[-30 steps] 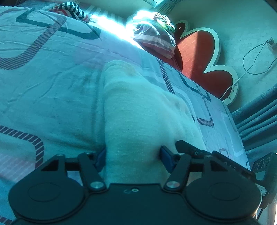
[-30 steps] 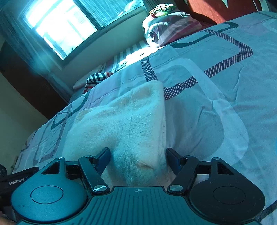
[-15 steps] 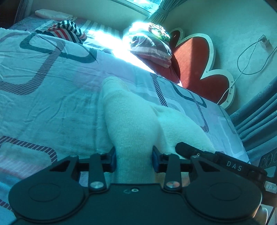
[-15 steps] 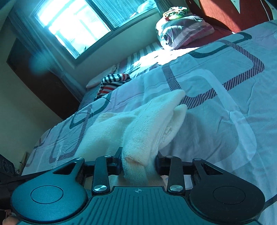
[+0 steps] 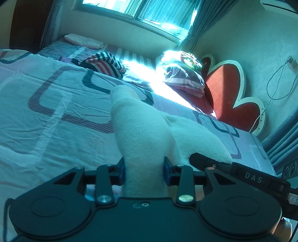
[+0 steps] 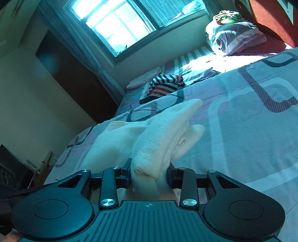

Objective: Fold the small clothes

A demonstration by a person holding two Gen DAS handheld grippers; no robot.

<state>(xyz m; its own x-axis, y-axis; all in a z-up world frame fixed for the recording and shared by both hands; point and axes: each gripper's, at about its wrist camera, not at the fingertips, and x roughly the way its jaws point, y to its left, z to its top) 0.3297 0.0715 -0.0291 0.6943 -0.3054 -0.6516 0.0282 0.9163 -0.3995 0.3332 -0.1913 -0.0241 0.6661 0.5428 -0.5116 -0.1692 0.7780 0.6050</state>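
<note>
Left hand-held gripper pinches one near edge of the cream garment; right hand-held gripper pinches another. Garment partly raised, its far part resting on the bed. Judged: fold only started; laying over and flattening remain. Striped clothes farther back, apparently unfolded.

Source: daylight through window, panes blown out white.
Cast: heavy cyan-teal tint across both views.
Glare: overexposed sun patch on bed near pillow; detail lost there.
Shadows: dark doorway nearly black; soft shade under lifted white cloth.
Flare: faint bluish blotch on left wall, right wrist view.
Distortion: strong fisheye bending at edges, corners vignetted.
Focus: sharp mid-frame, near tool bodies slightly soft.
</note>
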